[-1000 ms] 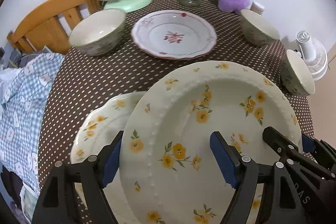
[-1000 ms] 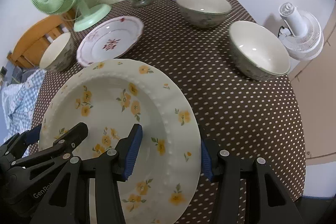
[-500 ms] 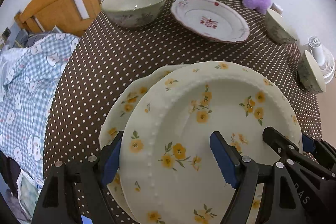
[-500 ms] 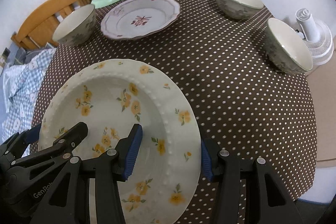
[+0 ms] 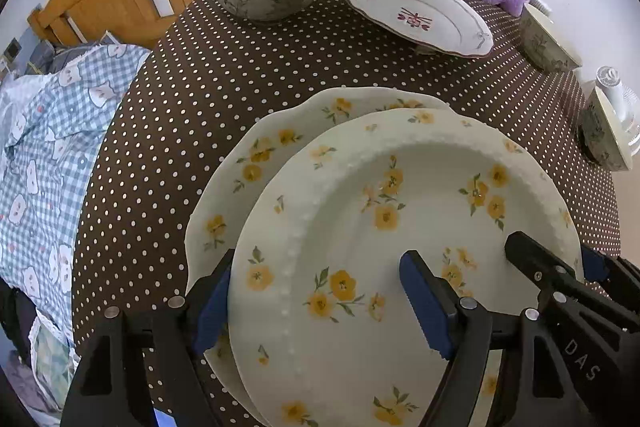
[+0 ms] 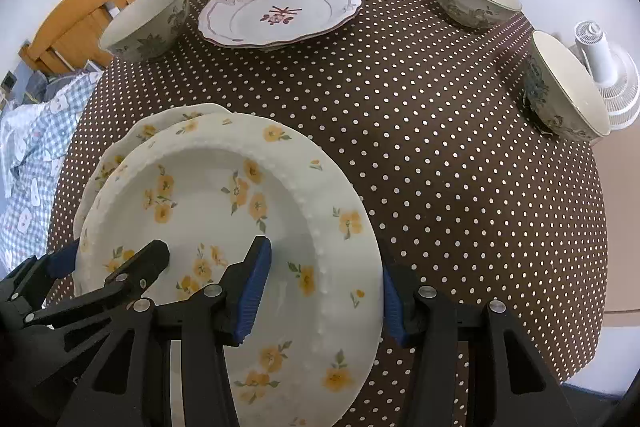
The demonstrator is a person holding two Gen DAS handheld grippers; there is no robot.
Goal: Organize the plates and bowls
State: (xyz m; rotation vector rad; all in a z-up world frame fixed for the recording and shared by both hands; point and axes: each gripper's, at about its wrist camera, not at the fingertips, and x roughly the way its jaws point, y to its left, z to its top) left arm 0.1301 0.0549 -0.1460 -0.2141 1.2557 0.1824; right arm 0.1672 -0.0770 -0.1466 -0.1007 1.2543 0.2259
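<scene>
Stacking underway: left gripper (image 5: 316,301) and right gripper (image 6: 324,287) clamp yellow-flowered ceramic plate (image 5: 400,227) over matching plate (image 5: 280,147). Red-flowered plate (image 6: 280,11) at 12 o'clock, three bowls unsorted.

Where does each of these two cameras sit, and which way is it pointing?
Left wrist view: on the left gripper, looking steeply down along its fingers at the yellow-flowered plate; the other gripper's tips show at right.
Right wrist view: on the right gripper, same downward look at that plate; the left gripper's tips show at left.
Both share the plate and the red-flowered plate.
</scene>
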